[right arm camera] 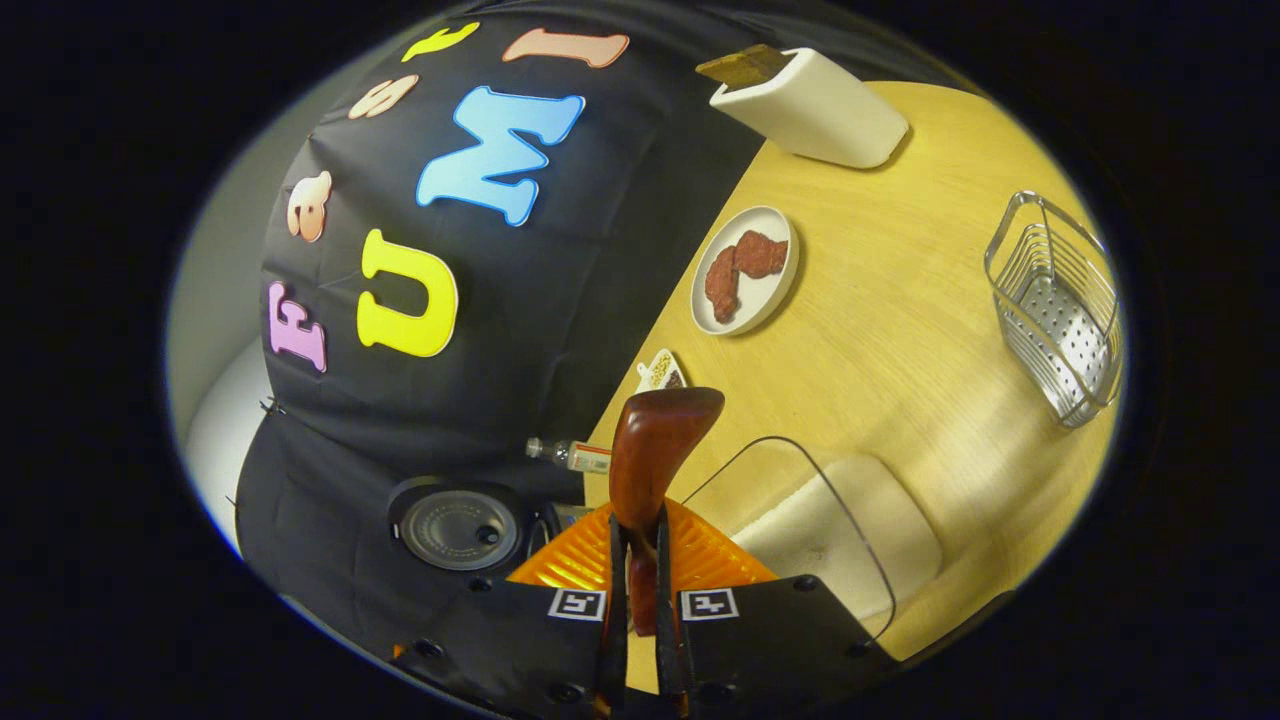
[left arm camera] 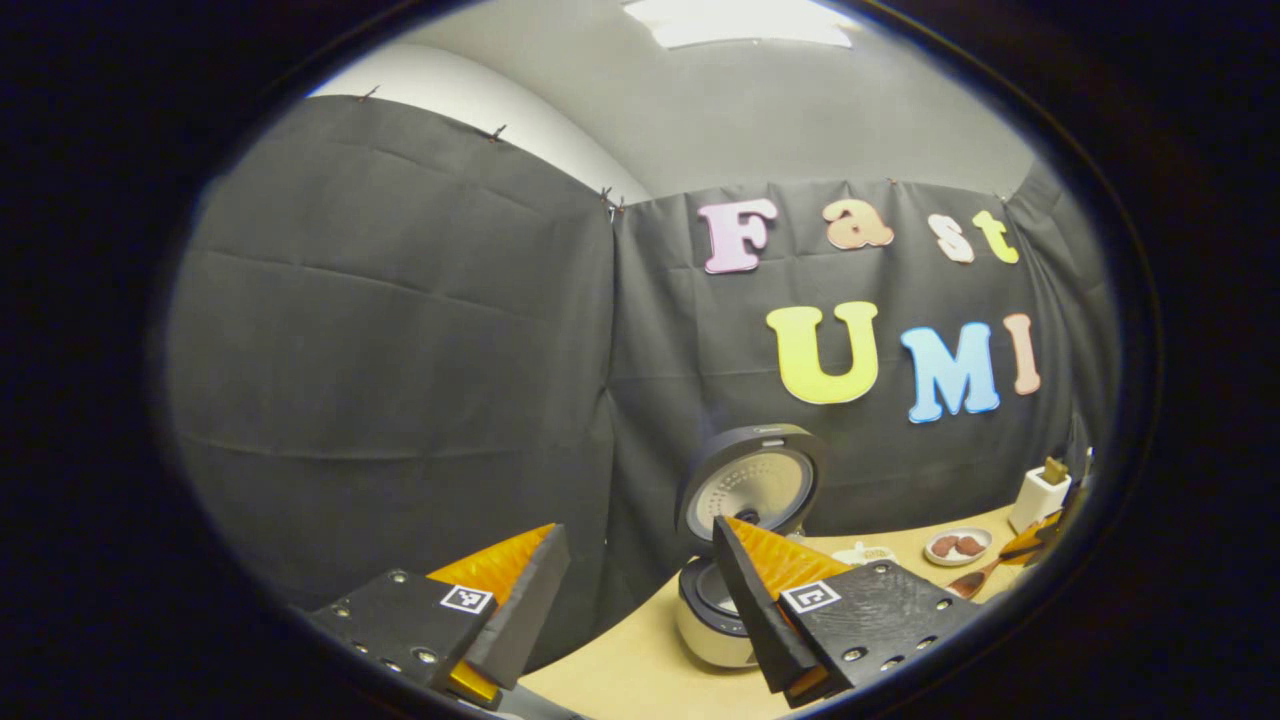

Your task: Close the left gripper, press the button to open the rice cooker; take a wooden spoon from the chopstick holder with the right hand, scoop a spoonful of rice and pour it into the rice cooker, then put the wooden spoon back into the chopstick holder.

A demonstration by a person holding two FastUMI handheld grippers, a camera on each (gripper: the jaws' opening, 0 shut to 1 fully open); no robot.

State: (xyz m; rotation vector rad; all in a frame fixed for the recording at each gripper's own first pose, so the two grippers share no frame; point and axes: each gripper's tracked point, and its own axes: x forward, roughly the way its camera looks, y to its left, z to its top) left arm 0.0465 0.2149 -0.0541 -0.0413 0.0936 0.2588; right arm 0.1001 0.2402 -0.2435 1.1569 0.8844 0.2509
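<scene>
The white rice cooker (left arm camera: 712,620) stands on the tan table (left arm camera: 640,670) with its round lid (left arm camera: 755,480) raised. My left gripper (left arm camera: 638,540) is open and empty, in front of and above the cooker. The dark wooden spoon (right arm camera: 660,440) is held by its handle in my right gripper (right arm camera: 637,530), which is shut on it, with the bowl pointing forward. Just right of the spoon is the clear rice box (right arm camera: 840,530) with white rice. The white chopstick holder (right arm camera: 815,105) sits at the table's far edge, something brown sticking out. The cooker's lid (right arm camera: 455,525) lies to the spoon's left.
A white plate of reddish food (right arm camera: 745,270) lies between the holder and the spoon. A wire metal basket (right arm camera: 1060,310) stands at the right. A small bottle (right arm camera: 575,455) and a small dish (right arm camera: 660,372) lie near the wall. The plate (left arm camera: 958,546) and holder (left arm camera: 1040,495) lie right of the cooker.
</scene>
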